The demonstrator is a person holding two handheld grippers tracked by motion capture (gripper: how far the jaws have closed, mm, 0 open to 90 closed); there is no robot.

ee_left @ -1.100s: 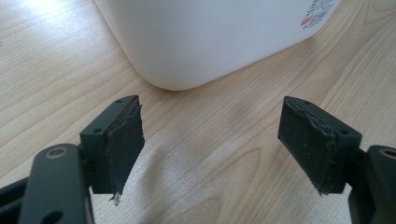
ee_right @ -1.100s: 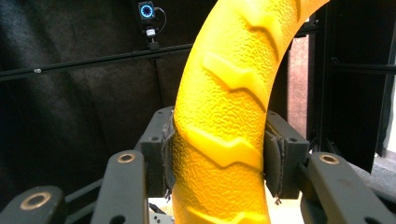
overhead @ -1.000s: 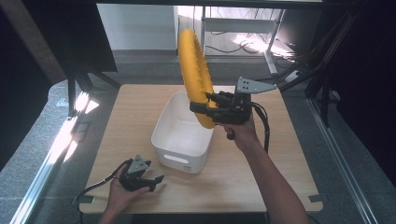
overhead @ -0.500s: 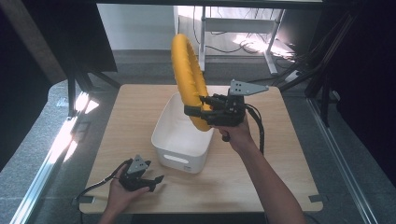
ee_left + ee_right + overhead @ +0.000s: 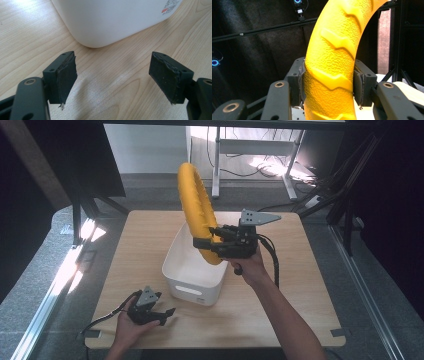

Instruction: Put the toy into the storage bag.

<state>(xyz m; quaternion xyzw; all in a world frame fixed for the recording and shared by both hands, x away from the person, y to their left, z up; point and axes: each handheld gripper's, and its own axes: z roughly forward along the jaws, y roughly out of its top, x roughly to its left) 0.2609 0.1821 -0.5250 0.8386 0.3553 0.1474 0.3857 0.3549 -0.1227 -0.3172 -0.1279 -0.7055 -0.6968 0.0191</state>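
Currently right gripper (image 5: 202,242) pinches the yellow textured rubber ring (image 5: 196,205) near its bottom, upright over the white plastic bin (image 5: 181,281). Risk: top-heavy ring pivots in the pads or clips the bin rim. Left gripper (image 5: 167,312) spread, resting on the light wooden table (image 5: 300,285).

the white bin (image 5: 112,20) carries a sticker (image 5: 171,5) at its upper right edge in the left gripper view, with a small red mark and fine print too small to read.
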